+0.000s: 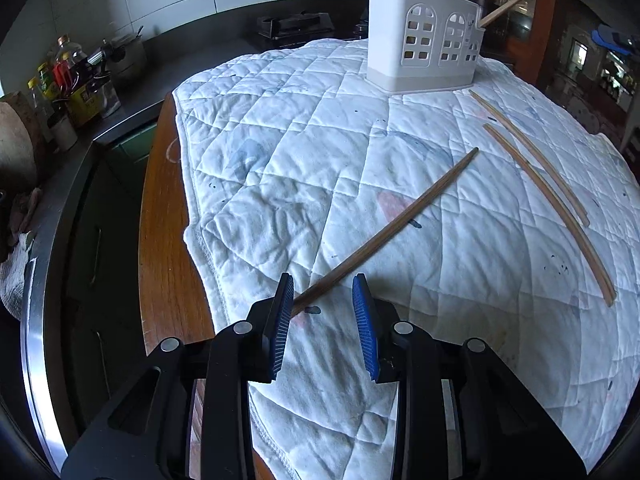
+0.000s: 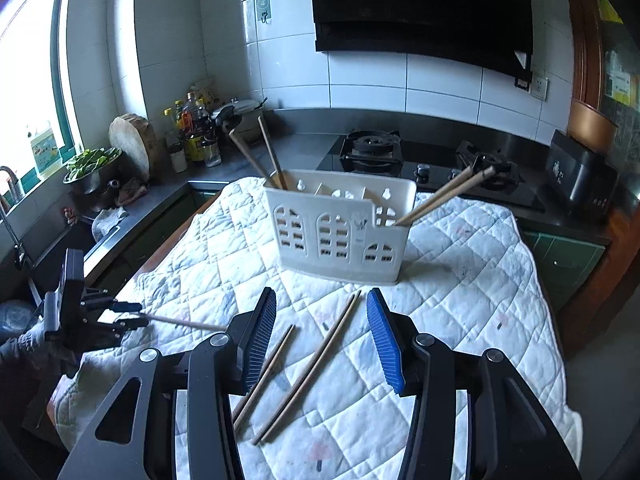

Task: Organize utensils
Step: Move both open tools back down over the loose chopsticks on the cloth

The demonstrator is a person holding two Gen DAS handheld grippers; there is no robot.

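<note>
Your left gripper point(image 1: 323, 300) is spread, straddling the near end of a dark chopstick point(image 1: 394, 226) lying flat on the quilted cloth point(image 1: 280, 152) — not pinched yet. It's light, stiff, thin and prob. slick, so pinch near the end, squarely. Right gripper point(image 2: 321, 336) is spread too, over two pale chopsticks point(image 2: 308, 368); holder point(image 2: 340, 228) stands behind.

Utensil holder point(image 2: 340, 228) — far-side obstacle

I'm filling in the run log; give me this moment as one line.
left gripper: open, straddling dark chopstick | right gripper: open above two chopsticks on quilt | holder: four chopsticks inside
</note>
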